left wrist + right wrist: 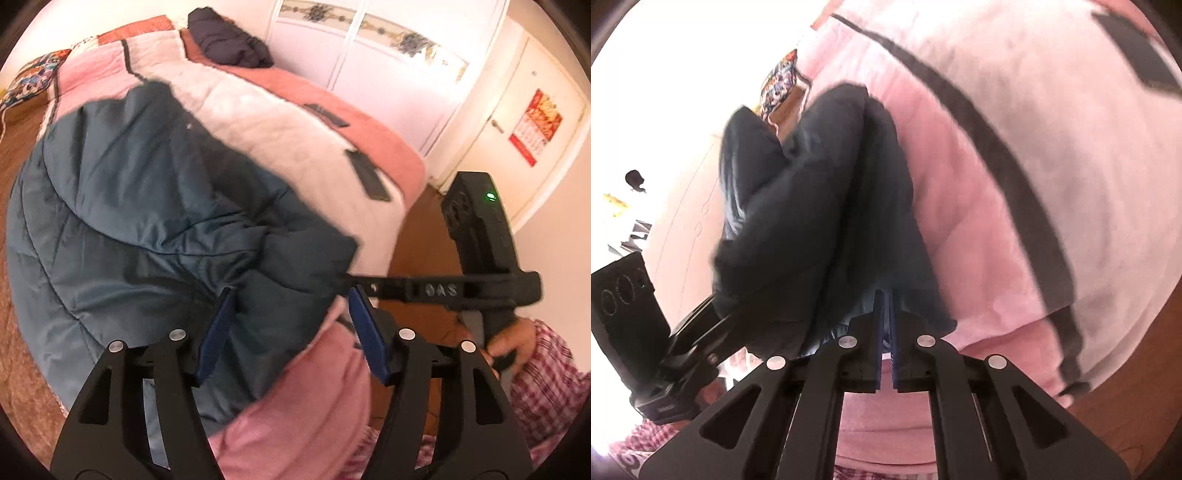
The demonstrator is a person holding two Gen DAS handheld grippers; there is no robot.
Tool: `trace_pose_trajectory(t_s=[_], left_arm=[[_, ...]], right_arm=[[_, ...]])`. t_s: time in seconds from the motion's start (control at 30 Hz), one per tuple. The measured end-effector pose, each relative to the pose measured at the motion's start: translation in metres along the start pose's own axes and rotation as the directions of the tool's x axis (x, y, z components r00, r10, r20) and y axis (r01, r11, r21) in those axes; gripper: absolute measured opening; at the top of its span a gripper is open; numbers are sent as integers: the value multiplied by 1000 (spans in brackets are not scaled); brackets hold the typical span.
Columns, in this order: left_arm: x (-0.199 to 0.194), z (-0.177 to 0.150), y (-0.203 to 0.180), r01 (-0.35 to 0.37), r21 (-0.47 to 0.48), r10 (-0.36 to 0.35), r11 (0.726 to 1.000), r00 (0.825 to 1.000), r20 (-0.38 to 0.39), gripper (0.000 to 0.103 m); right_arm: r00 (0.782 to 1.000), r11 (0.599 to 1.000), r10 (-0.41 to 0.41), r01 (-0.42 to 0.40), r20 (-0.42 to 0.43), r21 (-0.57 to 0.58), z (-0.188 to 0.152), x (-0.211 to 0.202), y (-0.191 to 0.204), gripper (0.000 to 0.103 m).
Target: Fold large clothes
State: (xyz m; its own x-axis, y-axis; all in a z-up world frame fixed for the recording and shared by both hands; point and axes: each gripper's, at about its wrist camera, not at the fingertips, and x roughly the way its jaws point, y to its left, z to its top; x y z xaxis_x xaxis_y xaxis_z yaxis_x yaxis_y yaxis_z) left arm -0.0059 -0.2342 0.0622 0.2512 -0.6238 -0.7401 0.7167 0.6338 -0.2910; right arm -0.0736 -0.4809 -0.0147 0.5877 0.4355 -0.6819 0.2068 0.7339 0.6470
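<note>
Readable text: one item only. Left wrist view, raised letters "DAS" on the black crossbar (pixel 441 290) of the right gripper (pixel 354 284), at right, beside the quilted jacket (pixel 147 221). First letter is blurred; could be "D" or "O", cannot tell.

Red poster (pixel 535 127) on the far right door (pixel 517 147): shows a grid of small marks like a calendar, plus a picture panel above; nothing on it is legible.

Right wrist view: the black device (pixel 624 317) at left carries ring-shaped marks, no letters or numbers that can be read. Patterned cushion (pixel 779 85), far: colours only, no text made out.
</note>
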Motion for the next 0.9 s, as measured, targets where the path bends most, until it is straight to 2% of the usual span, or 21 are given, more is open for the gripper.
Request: trace_pose_trajectory(t_s=[0.1, 0.17, 0.27, 0.33, 0.47, 0.6, 0.7, 0.77, 0.9], left_arm=[[-32, 5, -2, 22, 12, -22, 1000, 998, 59, 64], [-54, 9, 6, 21, -2, -20, 1000, 993, 113, 64], [-80, 17, 26, -43, -45, 51, 998, 980, 192, 63], [-85, 30, 43, -109, -85, 125, 990, 971, 206, 63], [-72, 58, 73, -184, -141, 209, 973, 959, 192, 63], [-55, 84, 87, -263, -149, 287, 953, 943, 167, 63], [-66, 88, 95, -229, -189, 268, 955, 940, 212, 63], [-73, 87, 103, -219, -214, 266, 952, 938, 222, 63], [-58, 81, 119, -191, -260, 238, 947, 957, 167, 63]], right_arm=[[996, 998, -41, 44, 78, -42, 10, -33, 14, 4], [990, 995, -58, 68, 127, -77, 16, -41, 33, 4], [984, 984, -46, 75, 174, -164, 17, -37, 65, 4], [985, 970, -29, 69, 172, -233, 23, -30, 92, 4], [995, 942, -4, 37, 100, -334, 20, -11, 126, 4], [996, 924, -86, 90, 27, -373, 22, 40, 133, 4], [974, 909, -224, 200, -23, -367, 17, 74, 115, 4], [957, 908, -279, 238, -75, -346, 14, 90, 95, 1], [940, 931, -298, 248, -168, -267, 5, 120, 57, 0]])
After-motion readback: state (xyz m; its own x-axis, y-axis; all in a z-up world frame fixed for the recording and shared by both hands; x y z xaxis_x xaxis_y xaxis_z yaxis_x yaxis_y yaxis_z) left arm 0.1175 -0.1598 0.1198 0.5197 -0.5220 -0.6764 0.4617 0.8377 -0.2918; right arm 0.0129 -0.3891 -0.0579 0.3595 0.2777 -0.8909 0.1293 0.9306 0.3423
